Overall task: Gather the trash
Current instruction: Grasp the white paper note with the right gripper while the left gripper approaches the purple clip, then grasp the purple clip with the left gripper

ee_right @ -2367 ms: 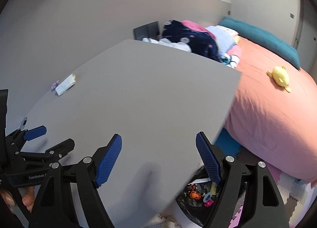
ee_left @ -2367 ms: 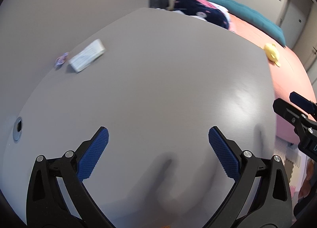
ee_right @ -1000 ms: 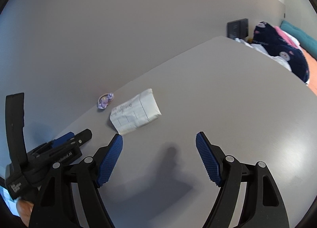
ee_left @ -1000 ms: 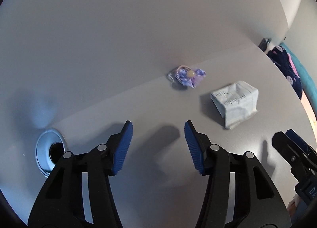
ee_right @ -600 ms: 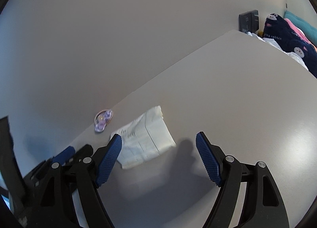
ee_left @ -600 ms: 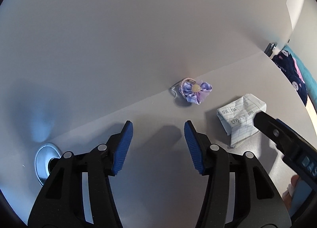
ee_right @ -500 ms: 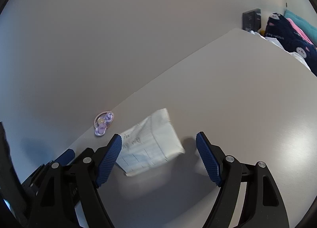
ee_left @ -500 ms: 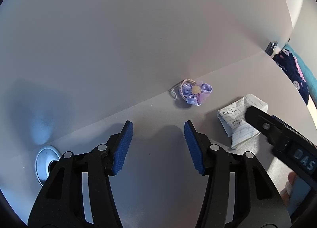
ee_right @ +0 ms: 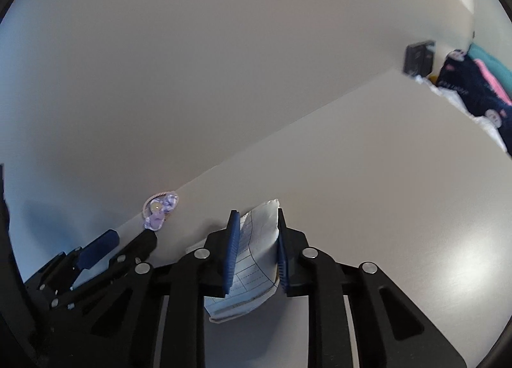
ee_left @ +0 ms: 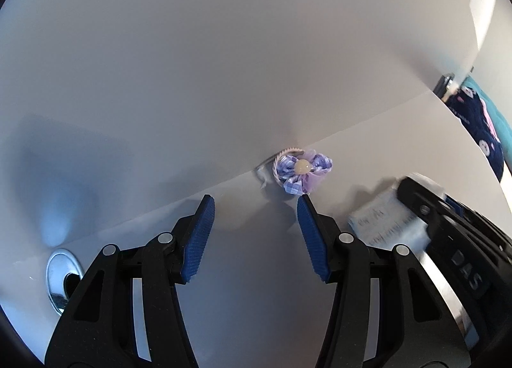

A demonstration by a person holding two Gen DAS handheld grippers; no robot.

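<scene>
A folded sheet of lined paper [ee_right: 256,252] is pinched between the blue pads of the right gripper [ee_right: 255,249], whose jaws are drawn in tight against both of its sides; the paper is buckled upward between them while its lower edge lies on the grey table [ee_right: 368,192]. In the left wrist view the same paper [ee_left: 380,224] is seen at four o'clock, partly hidden behind the right gripper's black body. The left gripper [ee_left: 255,204] is held about half open with nothing between its pads. A purple flower hair tie [ee_left: 300,171] lies just beyond its right fingertip, at one o'clock, against the wall. A metal cable grommet [ee_left: 60,278] is set in the table at eight o'clock.
</scene>
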